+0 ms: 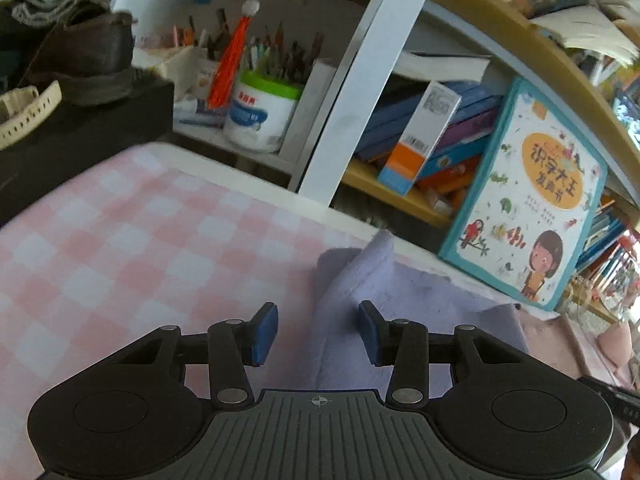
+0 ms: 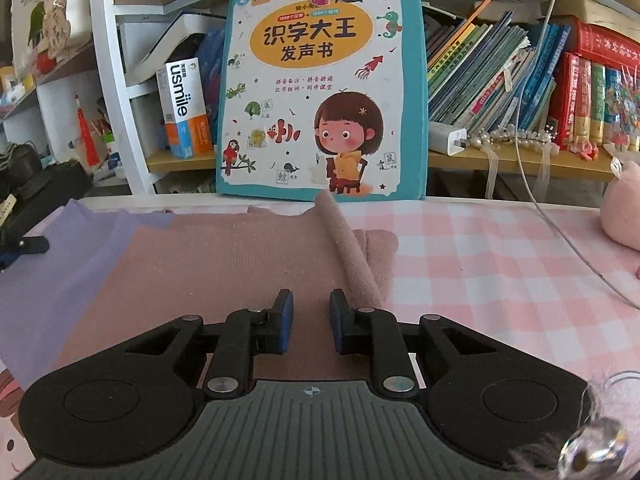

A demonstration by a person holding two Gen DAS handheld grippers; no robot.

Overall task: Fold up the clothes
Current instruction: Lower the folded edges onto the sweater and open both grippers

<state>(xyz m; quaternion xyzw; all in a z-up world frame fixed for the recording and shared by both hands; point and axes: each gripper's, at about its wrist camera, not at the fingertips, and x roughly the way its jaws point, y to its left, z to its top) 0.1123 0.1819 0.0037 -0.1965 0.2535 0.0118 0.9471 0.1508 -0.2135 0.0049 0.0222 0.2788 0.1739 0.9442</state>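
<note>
Two grippers hover low over a garment spread on a pink-checked cloth [image 2: 480, 260]. The garment is in two colours: a lilac part [image 1: 372, 312] and a dusty-pink part [image 2: 224, 264], lying side by side and touching. Behind it, a picture book [image 2: 320, 80] stands upright against the shelf, just past the far edge of the cloth.

Seen from the left wrist, the left gripper [image 1: 318, 334] hangs over the near left edge of the lilac part, where the fabric rises in a raised fold running back toward the book. Its blue pads [image 1: 264, 334] stand apart, nothing is pinched between them, and it is released.

Seen from the right wrist, the right gripper [image 2: 311, 326] sits over the dusty-pink part, in front of the book. A rolled ridge of pink fabric [image 2: 352, 256] runs from the book's foot down to just beside the right pad. The jaws are drawn close but a gap shows between the pads [image 2: 285, 326], with flat fabric seen through it; no cloth is gripped.

A white cable [image 2: 560, 232] crosses the cloth to the right of the garment, well apart from it.
</note>
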